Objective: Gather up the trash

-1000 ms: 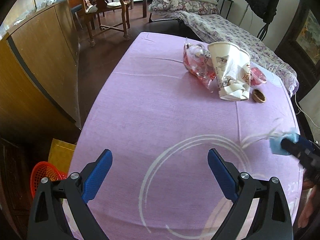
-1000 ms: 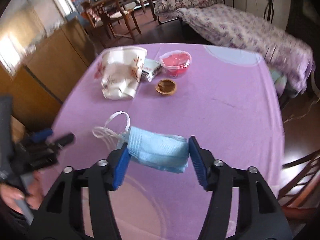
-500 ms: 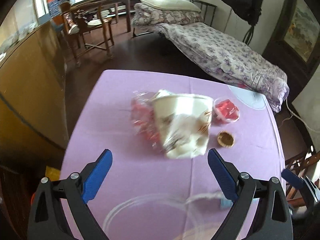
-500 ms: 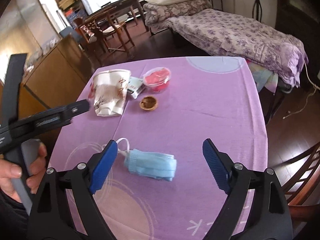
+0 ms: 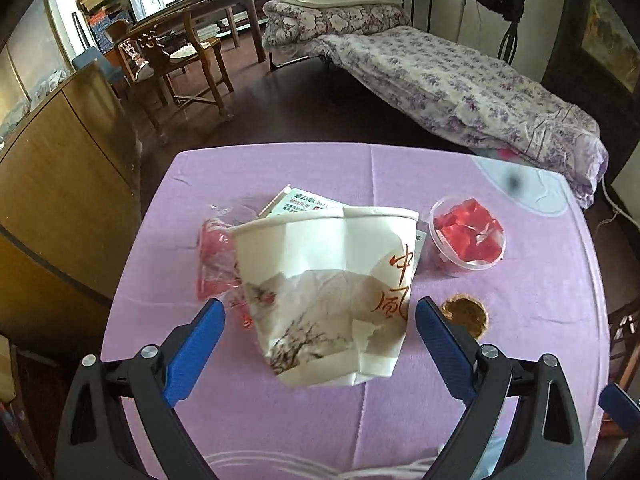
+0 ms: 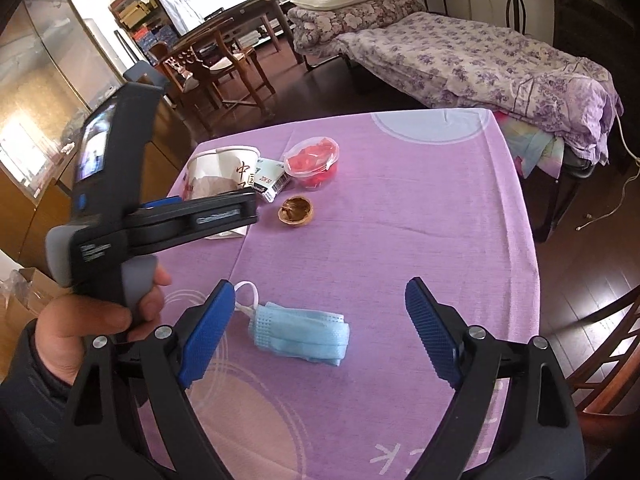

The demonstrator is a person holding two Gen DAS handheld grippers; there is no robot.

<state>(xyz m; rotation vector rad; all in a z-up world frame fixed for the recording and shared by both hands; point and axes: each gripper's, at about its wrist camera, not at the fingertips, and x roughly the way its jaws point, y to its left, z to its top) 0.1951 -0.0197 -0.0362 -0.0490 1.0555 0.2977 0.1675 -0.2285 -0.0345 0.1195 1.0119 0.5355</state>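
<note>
A crushed white paper cup (image 5: pixel 328 296) with red characters lies on the purple tablecloth (image 5: pixel 532 304). My left gripper (image 5: pixel 320 344) is open, its jaws on either side of the cup's base. A red plastic wrapper (image 5: pixel 216 256) and a printed packet (image 5: pixel 304 204) lie against the cup. A clear tub of red pieces (image 5: pixel 468 236) and a brown nutshell (image 5: pixel 466 314) sit to its right. My right gripper (image 6: pixel 318 336) is open above a folded blue face mask (image 6: pixel 300 334) lying on the cloth. The left gripper's body (image 6: pixel 160 216) shows in the right wrist view.
A wooden cabinet (image 5: pixel 60 168) stands left of the table. A wooden chair (image 5: pixel 176 60) and a bed with floral covers (image 5: pixel 460 84) are beyond it. A chair back (image 6: pixel 608 356) stands at the table's right side. The table's far edge (image 6: pixel 360 120) drops to dark floor.
My right gripper opened and let go of the blue mask, which now lies on the cloth. My left gripper swung right and forward until its open jaws flank the paper cup.
</note>
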